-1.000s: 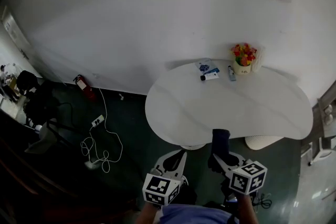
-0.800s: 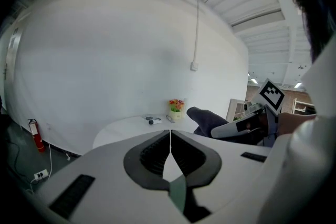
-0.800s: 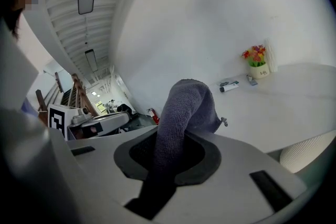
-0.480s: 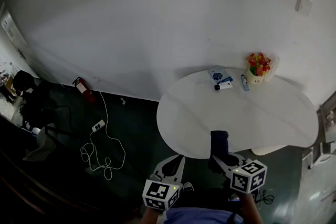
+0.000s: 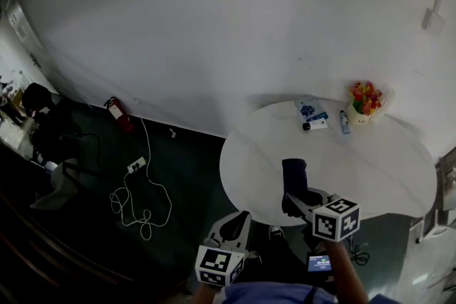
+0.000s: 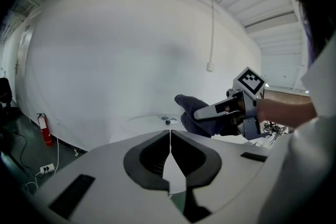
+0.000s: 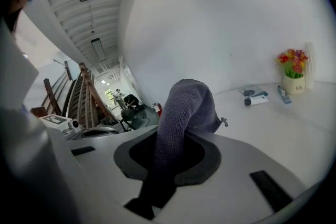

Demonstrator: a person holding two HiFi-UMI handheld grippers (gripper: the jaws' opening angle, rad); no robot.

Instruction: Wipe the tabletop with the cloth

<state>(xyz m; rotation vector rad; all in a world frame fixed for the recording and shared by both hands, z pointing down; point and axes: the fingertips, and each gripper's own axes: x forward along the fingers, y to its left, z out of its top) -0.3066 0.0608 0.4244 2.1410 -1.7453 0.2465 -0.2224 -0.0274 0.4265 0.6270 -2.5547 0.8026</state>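
A dark blue cloth [image 5: 293, 178] hangs up out of my right gripper [image 5: 290, 200], which is shut on it over the near edge of the round white table [image 5: 370, 167]. In the right gripper view the cloth [image 7: 185, 110] stands folded between the jaws, with the tabletop [image 7: 278, 131] beyond. My left gripper [image 5: 241, 216] is held lower and to the left, off the table over the dark floor. Its jaws [image 6: 169, 132] meet at the tips with nothing between them. From there I see the right gripper [image 6: 223, 109] and the cloth [image 6: 195, 114] to the right.
At the table's far side stand a pot of flowers [image 5: 365, 102], a small bottle [image 5: 344, 122], a tube [image 5: 315, 124] and a booklet [image 5: 308, 109]. On the floor to the left lie a fire extinguisher [image 5: 117, 114], a white cable with a power strip [image 5: 135, 189] and a dark chair [image 5: 50, 146].
The table has slid right and lower in the head view. My right gripper with the cloth has come over the table's near edge. The left gripper stays low and shut.
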